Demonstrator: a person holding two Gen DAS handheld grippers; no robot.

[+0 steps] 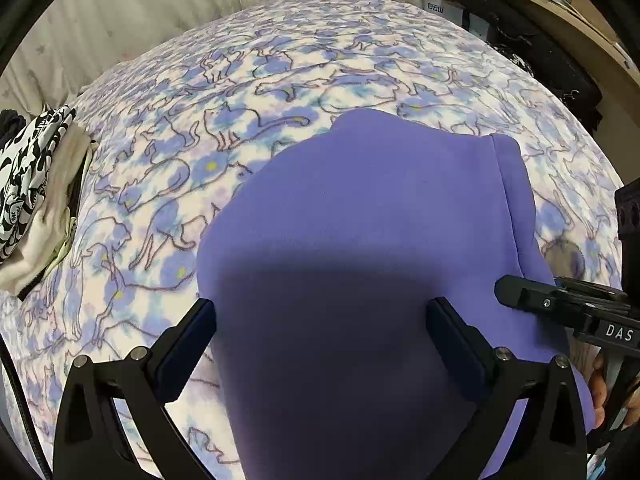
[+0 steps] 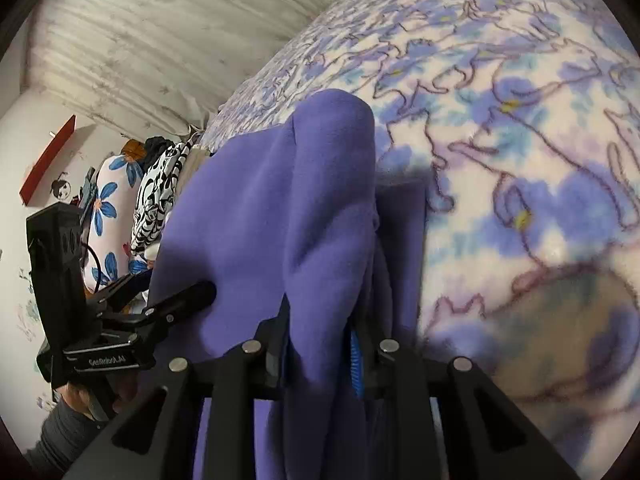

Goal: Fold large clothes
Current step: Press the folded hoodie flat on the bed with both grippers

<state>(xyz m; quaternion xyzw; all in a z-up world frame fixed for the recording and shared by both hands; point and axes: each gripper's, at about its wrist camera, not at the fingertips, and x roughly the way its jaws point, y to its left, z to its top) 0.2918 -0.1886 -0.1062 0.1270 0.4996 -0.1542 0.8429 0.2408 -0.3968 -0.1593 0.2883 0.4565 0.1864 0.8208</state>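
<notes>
Purple fleece garment (image 1: pixel 360 208): plain, soft, thick, partly folded into a rounded mound on the cat-print bed cover (image 1: pixel 208 128), toward its near right edge, one seamed band showing along the right side. Left tool (image 1: pixel 320 316): spread wide, poised over the shaded near part of the fleece, nothing gripped. Right tool (image 2: pixel 320 332): closed narrowly on a bunched ridge of the same fleece; stack of folded clothes (image 1: pixel 36 200) at the bed's left edge.

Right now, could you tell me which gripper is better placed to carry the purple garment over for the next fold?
Probably the right gripper: it is shut on the purple garment, while the left gripper hangs open above it.
</notes>
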